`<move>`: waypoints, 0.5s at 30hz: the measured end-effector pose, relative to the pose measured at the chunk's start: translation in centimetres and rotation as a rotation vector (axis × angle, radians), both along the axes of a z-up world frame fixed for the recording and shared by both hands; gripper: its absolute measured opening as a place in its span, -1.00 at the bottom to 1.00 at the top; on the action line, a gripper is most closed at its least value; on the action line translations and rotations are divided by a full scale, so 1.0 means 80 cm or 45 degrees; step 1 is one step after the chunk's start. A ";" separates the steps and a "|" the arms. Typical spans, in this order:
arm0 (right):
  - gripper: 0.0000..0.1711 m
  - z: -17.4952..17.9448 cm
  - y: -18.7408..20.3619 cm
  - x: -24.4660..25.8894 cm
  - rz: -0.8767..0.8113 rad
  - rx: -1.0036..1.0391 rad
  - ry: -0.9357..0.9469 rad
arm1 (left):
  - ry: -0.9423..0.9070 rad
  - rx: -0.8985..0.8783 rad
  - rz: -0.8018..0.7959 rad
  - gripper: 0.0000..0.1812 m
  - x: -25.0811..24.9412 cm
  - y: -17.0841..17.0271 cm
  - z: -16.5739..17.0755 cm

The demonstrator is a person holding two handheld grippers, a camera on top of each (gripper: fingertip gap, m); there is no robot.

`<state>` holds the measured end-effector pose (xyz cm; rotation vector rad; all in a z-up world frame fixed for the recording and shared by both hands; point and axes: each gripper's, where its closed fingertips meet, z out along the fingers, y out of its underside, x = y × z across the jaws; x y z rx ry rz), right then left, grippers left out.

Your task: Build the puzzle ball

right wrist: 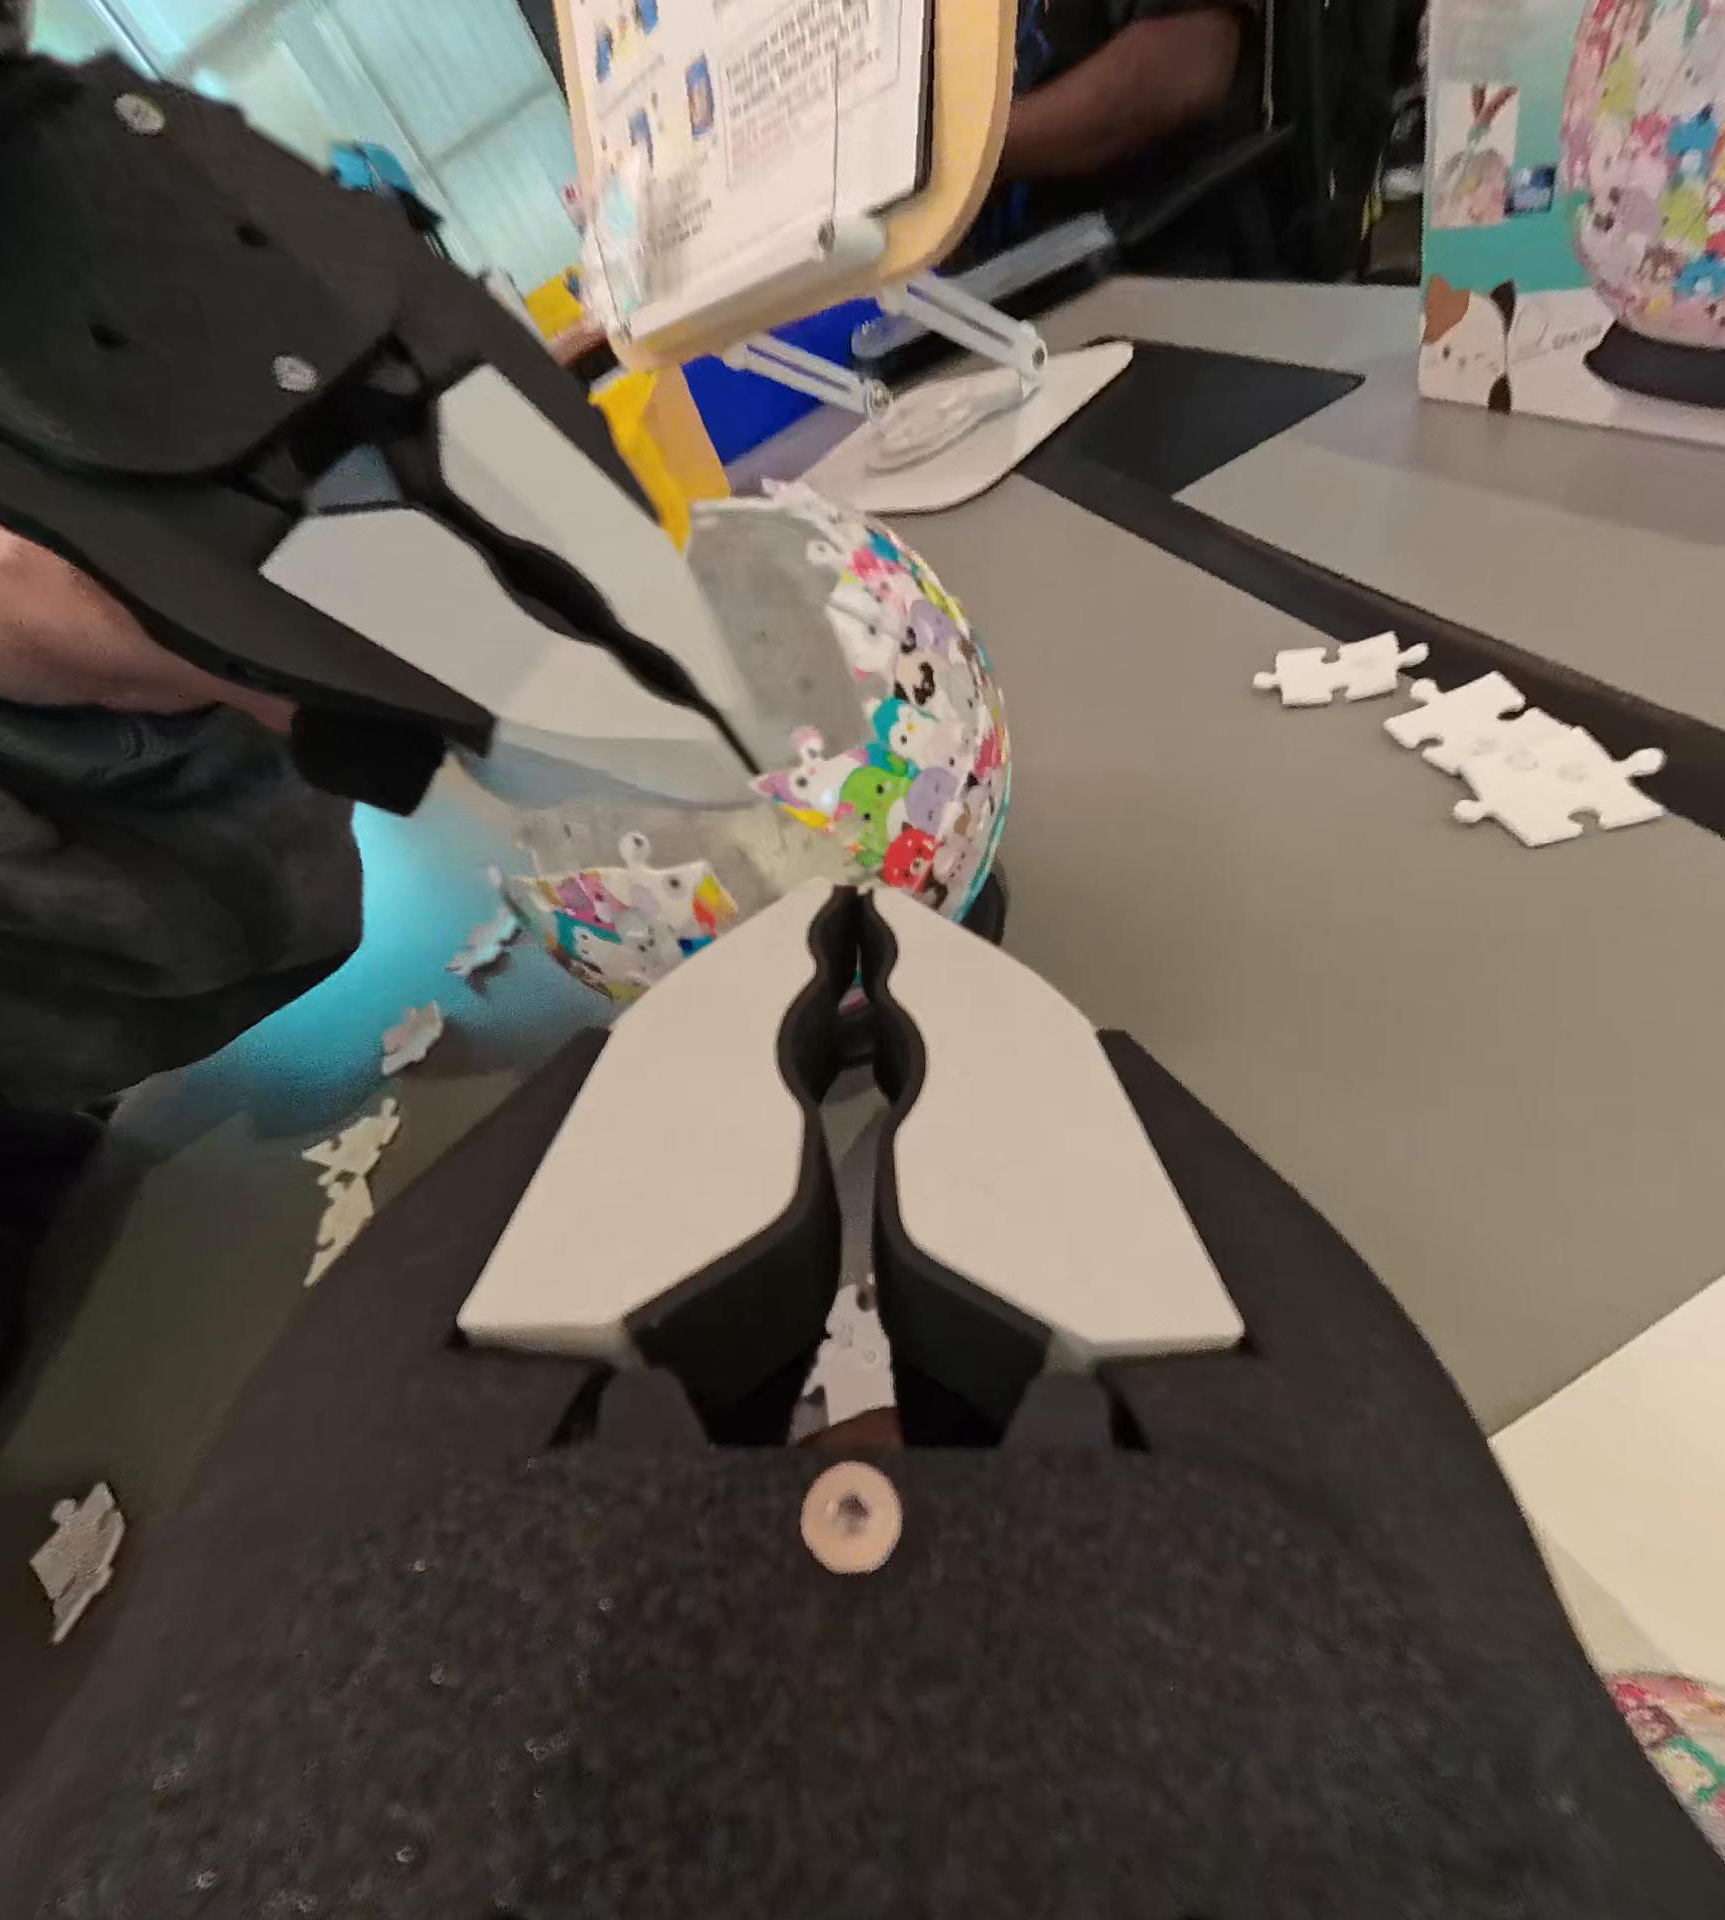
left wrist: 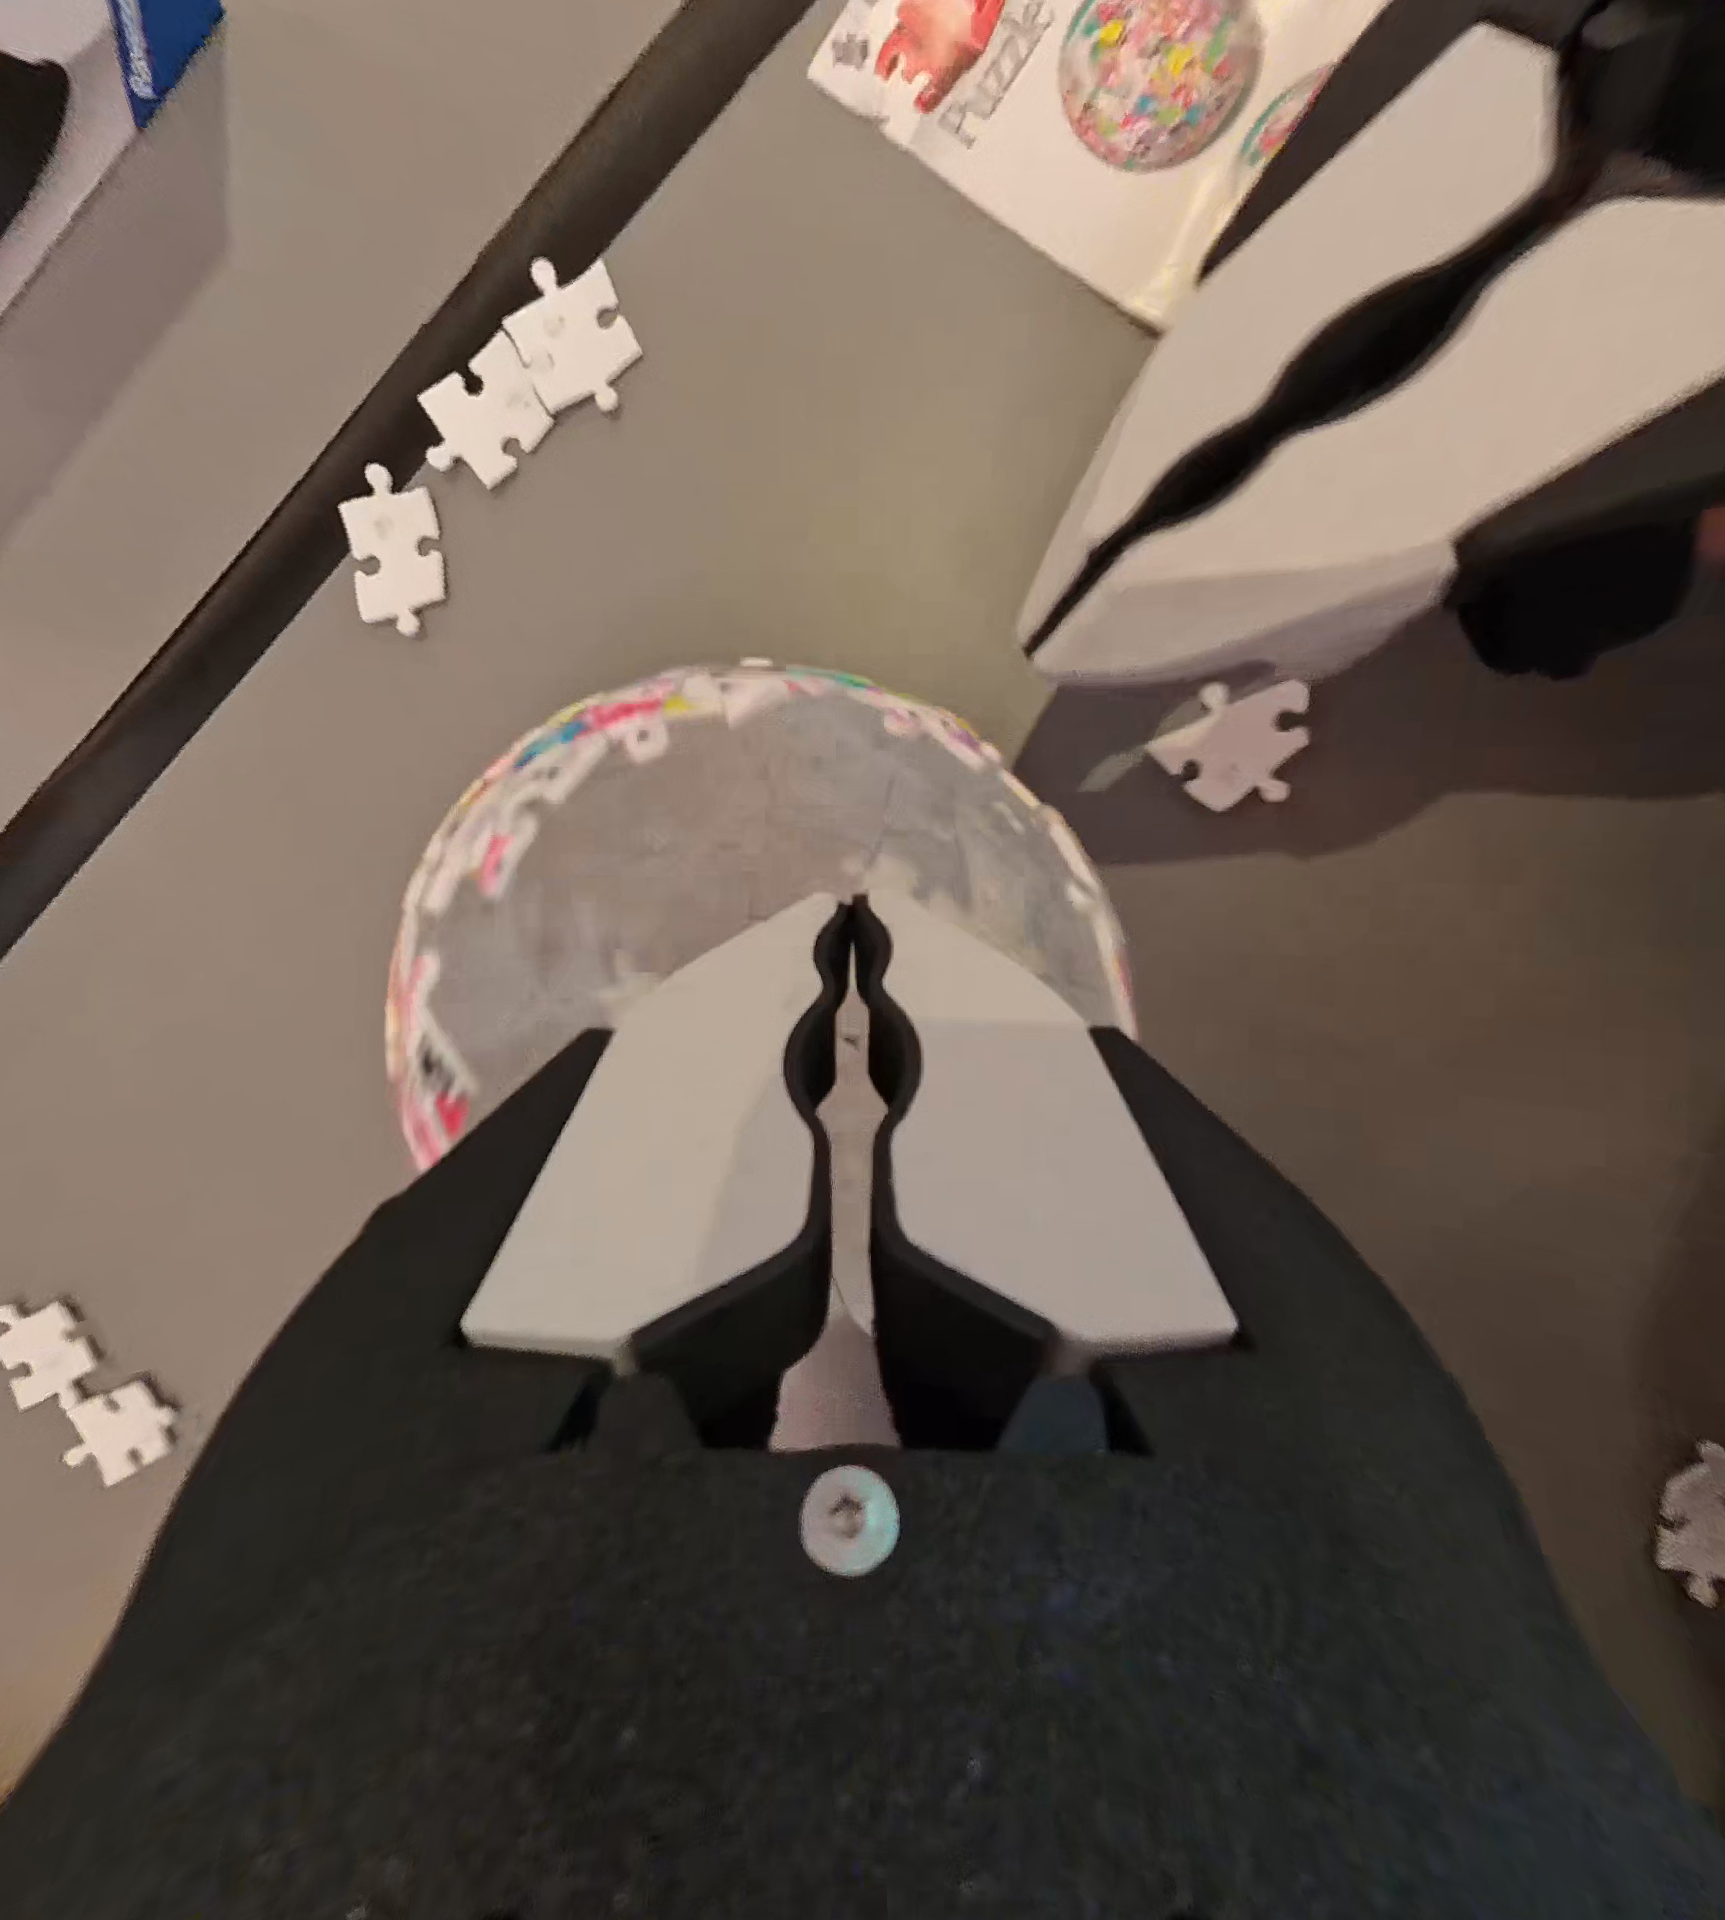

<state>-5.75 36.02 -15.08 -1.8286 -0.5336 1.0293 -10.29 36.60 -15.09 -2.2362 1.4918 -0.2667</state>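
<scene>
A half-built puzzle ball sits on the grey desk. The left tongs pinch its open rim; the right tongs, pressed together just beside it, grip a loose puzzle piece. White pieces lie scattered near the ball.

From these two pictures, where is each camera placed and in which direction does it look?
Left wrist view: sits on the left gripper, looking steeply down into the half-built puzzle ball on the grey table; its own shut fingers show.
Right wrist view: sits on the right gripper, looking level across the table; its own shut fingers and a hand show.
Shared: the puzzle ball, the white loose pieces, and each view shows the other gripper.
</scene>
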 end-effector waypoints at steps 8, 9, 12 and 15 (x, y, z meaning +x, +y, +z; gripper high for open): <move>-1.00 0.047 -0.001 0.025 -0.150 0.273 0.056 | -0.374 0.113 0.128 -1.00 -0.079 -0.010 0.095; -1.00 0.053 -0.004 0.027 -0.165 0.313 0.032 | -0.430 0.097 0.132 -1.00 -0.089 -0.016 0.099; -0.80 0.078 -0.024 0.027 -0.235 0.460 -0.103 | -0.536 0.040 0.056 -0.89 -0.115 -0.050 0.094; -0.36 0.091 -0.042 0.026 -0.415 0.493 -0.160 | -0.551 0.188 -0.015 -0.42 -0.140 -0.074 0.081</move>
